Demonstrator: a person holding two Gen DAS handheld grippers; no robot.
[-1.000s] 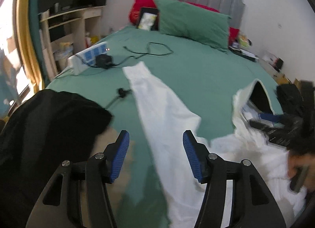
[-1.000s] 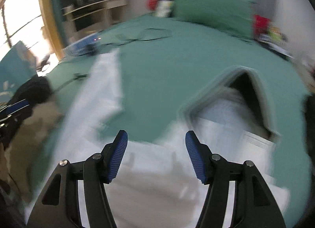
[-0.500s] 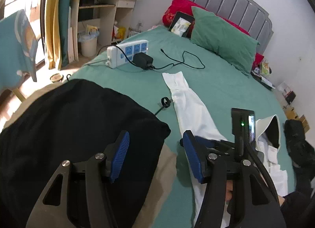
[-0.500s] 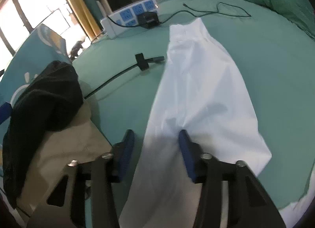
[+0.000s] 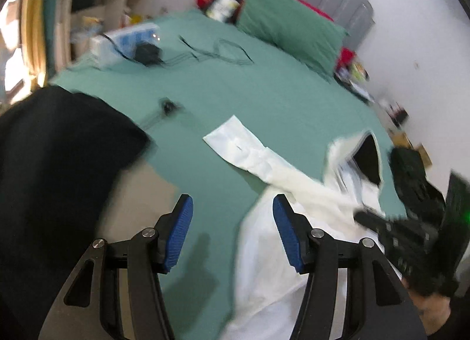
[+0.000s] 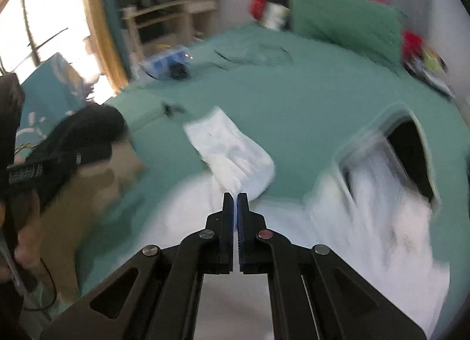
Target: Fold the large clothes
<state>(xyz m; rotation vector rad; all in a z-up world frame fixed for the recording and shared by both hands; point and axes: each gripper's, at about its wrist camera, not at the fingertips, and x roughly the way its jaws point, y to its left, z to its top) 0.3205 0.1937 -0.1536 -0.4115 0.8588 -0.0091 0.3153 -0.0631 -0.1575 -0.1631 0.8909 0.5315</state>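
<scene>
**Right jaws pinched on the sleeve, left jaws spread over the bed**

Your right hand-held gripper (image 6: 235, 197) has its jaws pressed together on the white garment (image 6: 232, 158). The fabric they pinch is the near end of a sleeve, which runs away from the tips, up and to the left, to a flat cuff on the green bed (image 6: 308, 105). The rest of the garment lies under and to the right of this hand-held gripper, with its dark-lined collar opening (image 6: 411, 149) well off to the right.

Your left hand-held gripper (image 5: 232, 231) has its jaws spread, with nothing between the pads. Bare bed sheet shows between them; the edge of the garment sits just beside the right pad.

What each view adds:
- Left wrist view: the right hand-held gripper's body appears at the far right edge, blurred, over the garment. A large black cloth (image 5: 58, 163) fills the area to the left of the left jaws.
- Right wrist view: only here is the pinch on the sleeve visible. The left hand-held gripper shows at the far left, blurred.
- Both views: a power strip (image 5: 126, 43) and cable (image 5: 217, 52) lie far ahead near the green pillow (image 5: 290, 28).
</scene>
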